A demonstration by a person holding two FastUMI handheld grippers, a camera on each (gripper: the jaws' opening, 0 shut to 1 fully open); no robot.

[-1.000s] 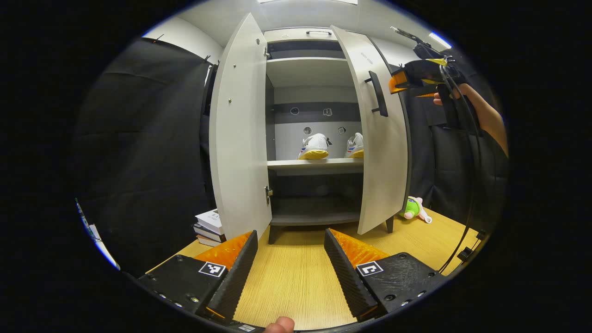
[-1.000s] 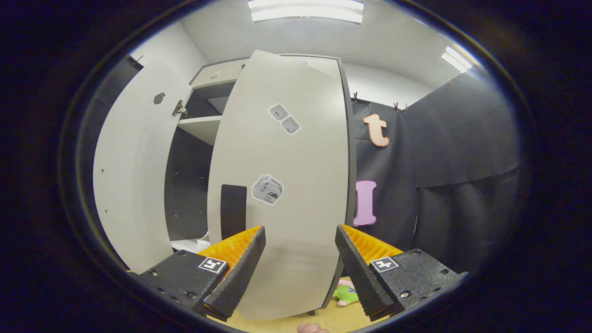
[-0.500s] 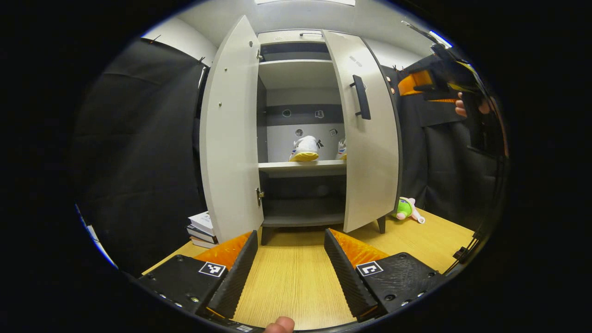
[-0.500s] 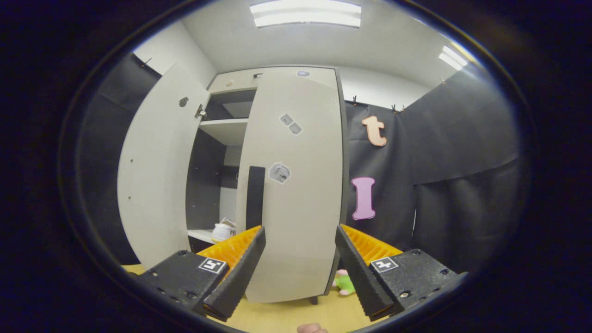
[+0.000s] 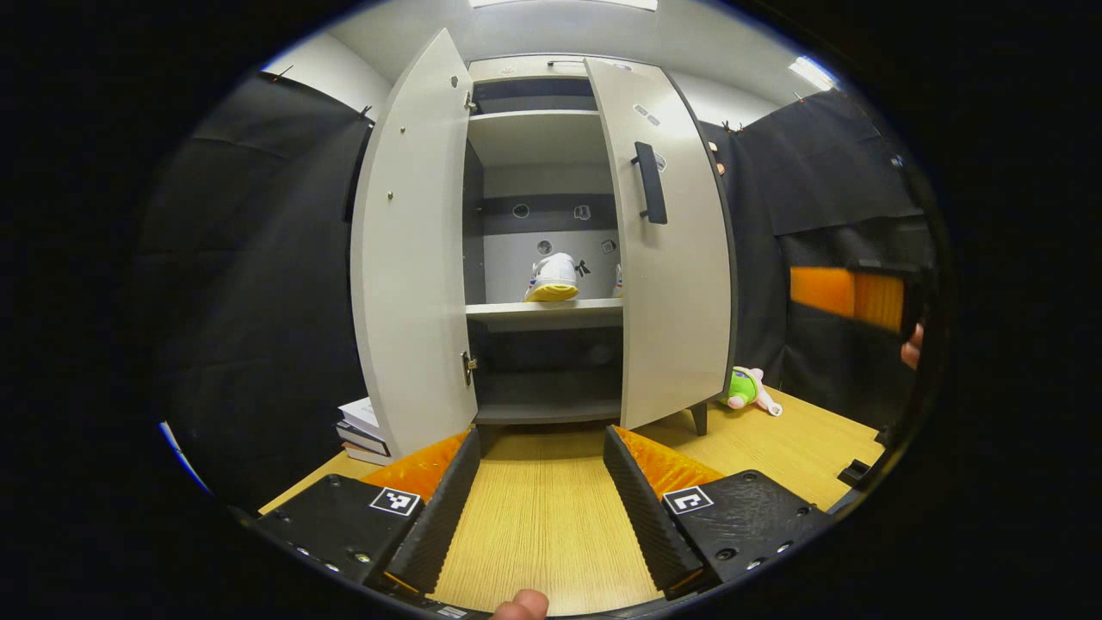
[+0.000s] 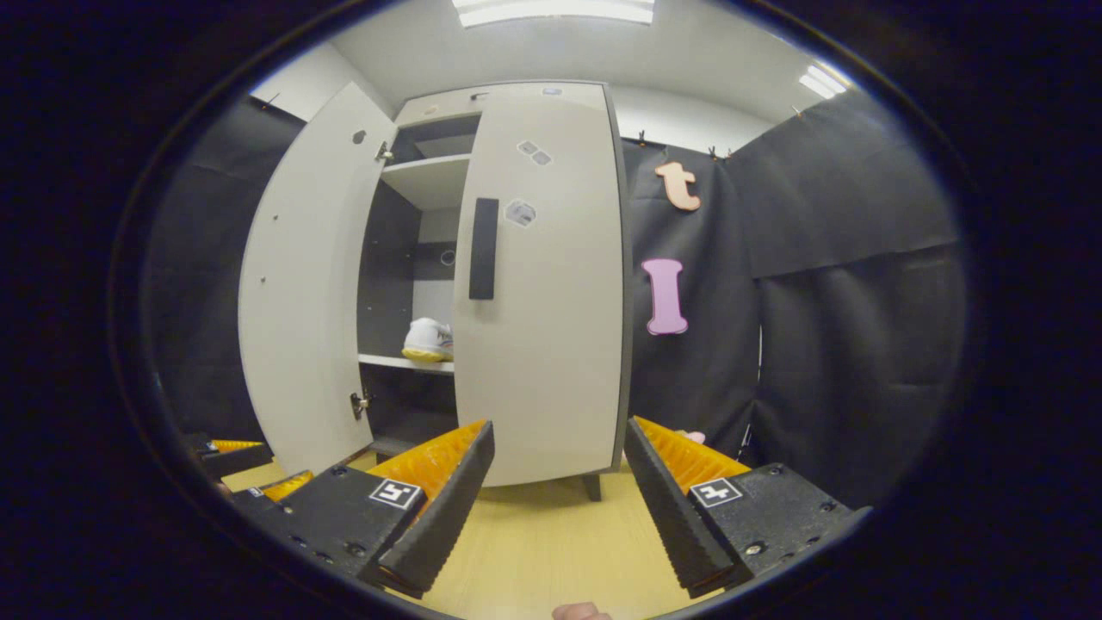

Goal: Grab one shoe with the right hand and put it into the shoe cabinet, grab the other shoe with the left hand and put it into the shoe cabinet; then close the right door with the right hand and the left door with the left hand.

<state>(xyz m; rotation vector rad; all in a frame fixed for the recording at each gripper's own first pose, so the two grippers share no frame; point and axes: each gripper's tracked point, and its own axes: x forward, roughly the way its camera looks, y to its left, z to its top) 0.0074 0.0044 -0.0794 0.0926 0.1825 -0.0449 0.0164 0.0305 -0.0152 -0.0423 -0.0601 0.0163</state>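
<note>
The shoe cabinet's left door stands wide open. Its right door, with a black handle, is swung almost shut. A white shoe with a yellow sole rests on the middle shelf, and a sliver of the second shoe peeks past the right door's edge. My left gripper is open over the table in front of the cabinet. My right gripper is open too, a short way back from the right door, holding nothing. The shoe shows through the gap.
A stack of books lies left of the cabinet and a green plush toy lies to its right. The wooden table runs up to the cabinet's feet. Black cloth walls close in both sides.
The right door has swung inward from half open to nearly shut. My right gripper has dropped lower and drawn back from the door. The left gripper stays open, barely shifted.
</note>
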